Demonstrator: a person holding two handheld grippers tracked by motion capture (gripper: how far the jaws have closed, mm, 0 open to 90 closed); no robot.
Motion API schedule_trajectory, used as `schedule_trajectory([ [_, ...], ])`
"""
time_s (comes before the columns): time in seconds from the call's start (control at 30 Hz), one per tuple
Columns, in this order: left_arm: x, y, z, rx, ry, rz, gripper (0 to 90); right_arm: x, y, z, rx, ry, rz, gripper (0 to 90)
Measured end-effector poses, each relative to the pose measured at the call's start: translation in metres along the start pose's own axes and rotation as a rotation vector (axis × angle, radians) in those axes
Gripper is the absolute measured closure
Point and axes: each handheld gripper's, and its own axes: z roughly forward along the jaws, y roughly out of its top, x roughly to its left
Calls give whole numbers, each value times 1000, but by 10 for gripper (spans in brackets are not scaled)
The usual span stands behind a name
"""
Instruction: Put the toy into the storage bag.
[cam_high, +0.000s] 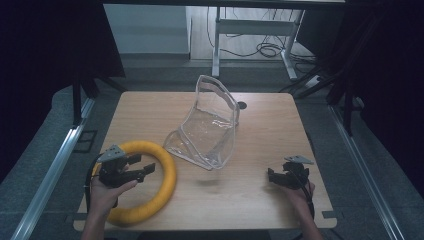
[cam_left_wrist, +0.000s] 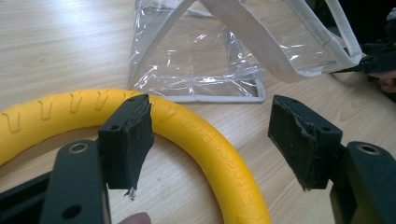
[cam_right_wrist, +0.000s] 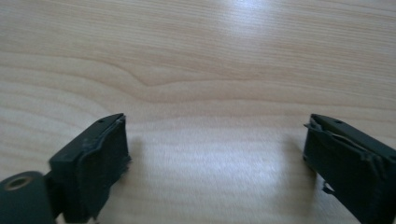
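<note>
Straddling the yellow ring (cam_left_wrist: 205, 140), the left gripper (cam_left_wrist: 210, 140) gapes wide, holding nothing, seemingly lined up to grasp it. Near the clear bag (cam_high: 210, 125), the right gripper (cam_right_wrist: 215, 158) waits wide, holding nothing over bare table (cam_right_wrist: 196, 60).

The right tool (cam_right_wrist: 215, 158) hangs wide apart over bare wooden table (cam_right_wrist: 201, 60).

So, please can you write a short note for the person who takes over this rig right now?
Left gripper: open, holding nothing, hovering over the yellow foam ring; one jaw stands inside the ring, the other outside it.
Right gripper: open and empty, above bare wooden table at the right side.
Things: the ring lies flat near the front left corner. The clear plastic bag stands at the table's middle, its top open, apart from the ring.
Done: nothing is gripped yet.
Left: probably close the left gripper on the ring and bring it to the bag; the right gripper may need to steady the bag.
</note>
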Motion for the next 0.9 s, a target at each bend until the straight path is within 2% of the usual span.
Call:
schedule_trajectory([
  [0.23, -3, 0, 1, 3, -4, -1, 334, -1, -2, -3, -4, 1, -2, 98],
  [0.33, -6, 3, 3, 20, 0, 15, 344, -1, -2, -3, -4, 2, -2, 98],
  [0.5, -13, 5, 1, 8, 6, 47, 367, -1, -2, -3, -5, 7, -2, 100],
  [0.6, -18, 2, -2, 29, -22, 84, 363, -1, -1, -2, -6, 6, -6, 104],
  [0.8, -12, 6, -8, 58, -61, 86, 358, -1, -1, -1, -8, 5, -7, 115],
  [0.87, -9, 8, -11, 80, -83, 93, 359, -2, -1, -2, -10, 5, -3, 122],
  [0.9, -9, 10, -13, 115, -102, 110, 357, -2, -1, -2, -11, 4, -3, 124],
])
